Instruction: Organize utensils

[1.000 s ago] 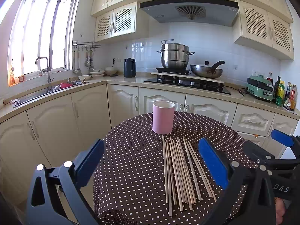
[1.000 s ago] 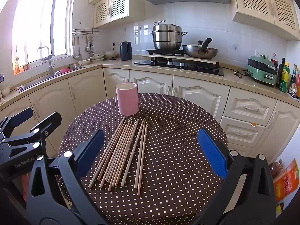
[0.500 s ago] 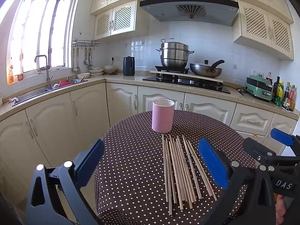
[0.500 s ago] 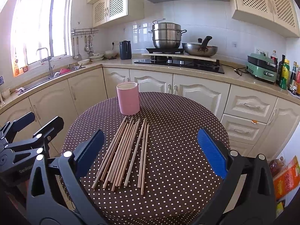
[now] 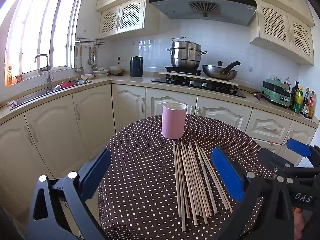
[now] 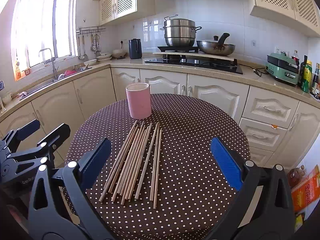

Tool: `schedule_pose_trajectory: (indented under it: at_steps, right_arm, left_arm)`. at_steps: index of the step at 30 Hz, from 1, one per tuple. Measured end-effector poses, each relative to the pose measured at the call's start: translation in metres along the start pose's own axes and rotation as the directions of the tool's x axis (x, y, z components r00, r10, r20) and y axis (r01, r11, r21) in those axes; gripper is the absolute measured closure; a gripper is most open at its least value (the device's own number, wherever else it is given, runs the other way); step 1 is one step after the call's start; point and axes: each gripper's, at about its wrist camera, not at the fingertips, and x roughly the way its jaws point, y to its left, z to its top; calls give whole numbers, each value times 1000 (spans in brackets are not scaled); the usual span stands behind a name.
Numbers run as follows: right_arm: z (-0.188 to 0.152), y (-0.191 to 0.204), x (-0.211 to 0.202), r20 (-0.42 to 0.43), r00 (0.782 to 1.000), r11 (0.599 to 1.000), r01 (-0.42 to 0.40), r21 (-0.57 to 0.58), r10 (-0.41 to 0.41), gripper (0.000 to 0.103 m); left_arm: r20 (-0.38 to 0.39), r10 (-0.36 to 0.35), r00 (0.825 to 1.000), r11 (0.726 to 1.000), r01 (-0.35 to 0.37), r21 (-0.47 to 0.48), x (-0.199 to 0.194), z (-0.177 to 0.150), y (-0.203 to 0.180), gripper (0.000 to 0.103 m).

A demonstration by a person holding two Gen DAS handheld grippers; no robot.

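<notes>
Several wooden chopsticks (image 5: 192,178) lie side by side on a round table with a brown polka-dot cloth (image 5: 140,170). They also show in the right wrist view (image 6: 138,160). An upright, empty-looking pink cylindrical holder (image 5: 173,120) stands just beyond their far ends, also in the right wrist view (image 6: 138,100). My left gripper (image 5: 160,172) is open and empty, held above the table's near left. My right gripper (image 6: 160,164) is open and empty, above the near edge, chopsticks between its fingers in view.
Cream kitchen cabinets and a counter wrap behind the table. A sink (image 5: 40,94) is at left, a stove with a steel pot (image 5: 185,55) and pan (image 5: 220,73) at the back, bottles (image 5: 300,102) at right. The right gripper shows at the left view's right edge (image 5: 296,168).
Both grippers have moved slightly forward and closer to the table. The chopsticks and holder have not moved. Both grippers stay open.
</notes>
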Motion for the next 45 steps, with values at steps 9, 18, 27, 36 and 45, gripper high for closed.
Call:
schedule_pose_trajectory:
  at_steps: [9, 18, 27, 36, 45]
  right_arm:
    - [-5, -9, 26, -69, 997, 999, 19, 26, -17, 5]
    - [-19, -32, 86, -235, 971, 993, 74, 96, -50, 5]
    - [-35, -49, 146, -392, 916, 986, 132, 105, -81, 5]
    - [-38, -41, 187, -453, 887, 990, 130, 61, -88, 5]
    - [-32, -33, 221, -473, 872, 989, 151, 10, -128, 5]
  left_arm:
    - [-58, 11, 998, 1000, -10, 13, 27, -6, -3, 4]
    - [-185, 18, 982, 1000, -16, 12, 79, -13, 0, 4]
    - [-303, 44, 952, 999, -39, 20, 134, -28, 2, 4]
    - [-399, 54, 916, 998, -43, 37, 178, -38, 5, 4]
    - [-450, 69, 891, 996, -40, 74, 219, -39, 2, 4]
